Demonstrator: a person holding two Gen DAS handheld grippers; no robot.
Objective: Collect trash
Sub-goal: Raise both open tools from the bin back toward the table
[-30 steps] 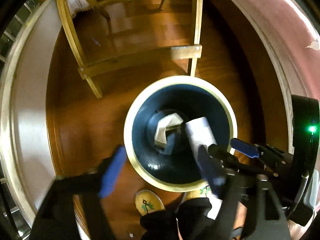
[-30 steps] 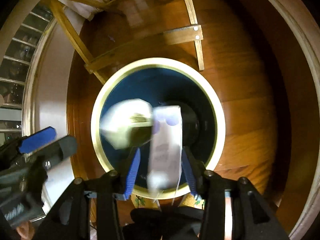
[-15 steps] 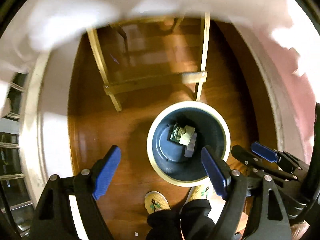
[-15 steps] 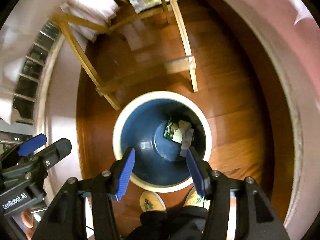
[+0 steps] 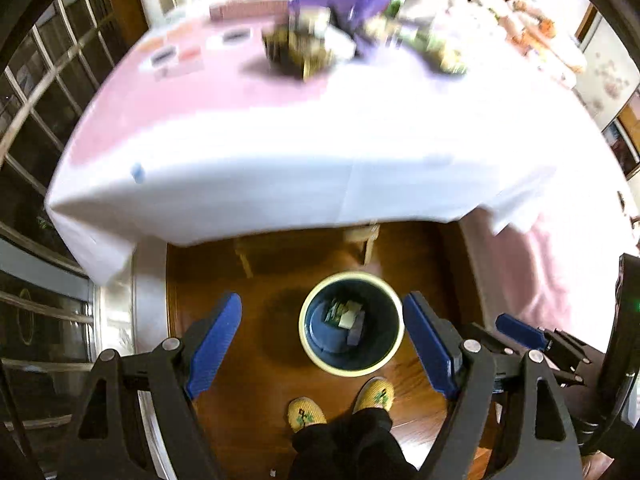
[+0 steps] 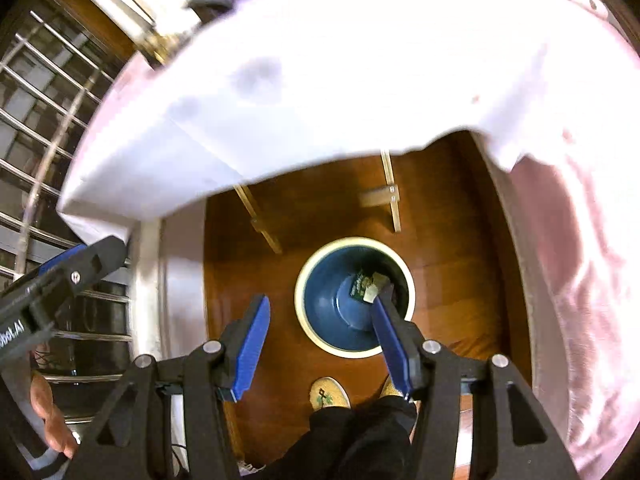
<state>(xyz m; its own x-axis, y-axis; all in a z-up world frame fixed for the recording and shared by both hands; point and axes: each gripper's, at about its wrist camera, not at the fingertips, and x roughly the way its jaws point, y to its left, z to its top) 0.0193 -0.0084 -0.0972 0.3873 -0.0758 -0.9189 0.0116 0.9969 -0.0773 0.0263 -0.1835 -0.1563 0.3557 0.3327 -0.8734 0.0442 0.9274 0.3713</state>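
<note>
A tabletop (image 5: 320, 168) draped in a white and pink cloth fills the upper part of both wrist views, its near edge hanging over a polished wooden floor (image 5: 256, 344). At the far edge of the tabletop lies a blurred heap of things (image 5: 332, 40), purple, yellow and green, too smeared to tell apart. Tall barred windows (image 5: 36, 92) run along the left of the room.

On the floor, just off the near edge of the tabletop, stands one round bin (image 5: 394, 344), cream at the rim and dark blue inside. At its bottom lie about three pieces of trash (image 5: 345, 317) bunched together: a green one, a pale one, a grey one. Two yellow slippers (image 5: 306, 414) stand just beside the bin.

There are two tongs. The left tongs (image 5: 322, 346) are spread wide and carry nothing; the right tongs (image 6: 320, 344) are likewise spread and bare.

Against half a second ago, both cameras have risen: the bin looks smaller and the tabletop has come into sight. The trash lies as it did.
</note>
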